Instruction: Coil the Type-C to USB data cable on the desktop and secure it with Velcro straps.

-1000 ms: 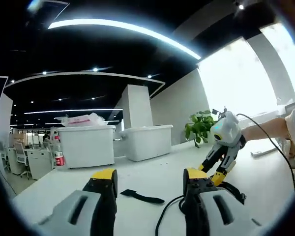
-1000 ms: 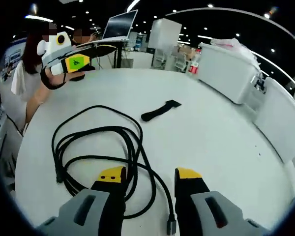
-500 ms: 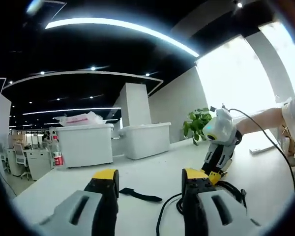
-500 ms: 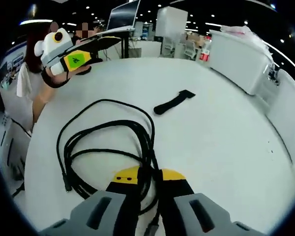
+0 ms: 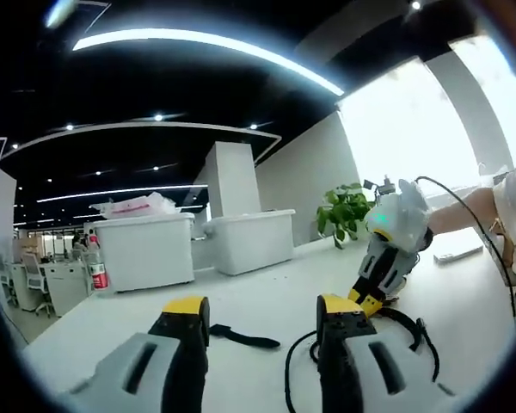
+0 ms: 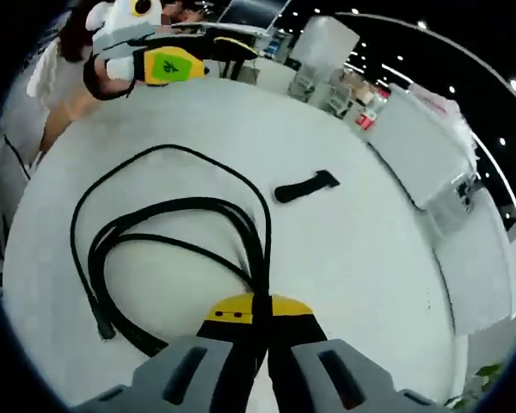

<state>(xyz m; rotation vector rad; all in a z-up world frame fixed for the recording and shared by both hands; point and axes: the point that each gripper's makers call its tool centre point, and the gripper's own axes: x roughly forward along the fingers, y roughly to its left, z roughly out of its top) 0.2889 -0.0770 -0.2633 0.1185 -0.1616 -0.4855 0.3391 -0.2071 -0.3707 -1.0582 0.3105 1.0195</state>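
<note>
A black data cable (image 6: 185, 219) lies in loose loops on the white round table (image 6: 353, 249). My right gripper (image 6: 258, 311) is shut on a bundle of its strands near the front edge. One cable plug (image 6: 106, 329) rests at the lower left. A black Velcro strap (image 6: 305, 186) lies flat beyond the loops. In the left gripper view my left gripper (image 5: 262, 311) hangs open above the table, apart from the strap (image 5: 243, 336) and the cable (image 5: 361, 353). The right gripper (image 5: 391, 258) shows there, pointing down onto the cable. The left gripper (image 6: 159, 56) appears at the top left of the right gripper view.
Two large white bins (image 5: 198, 249) stand at the table's far side, with a red-labelled bottle (image 5: 95, 271) beside them. A potted plant (image 5: 342, 212) sits near the bright window. A person's forearm (image 5: 477, 206) reaches in from the right.
My right gripper has shut on the cable strands and lifted, pulling the loops tighter. The left gripper stays open and has barely moved.
</note>
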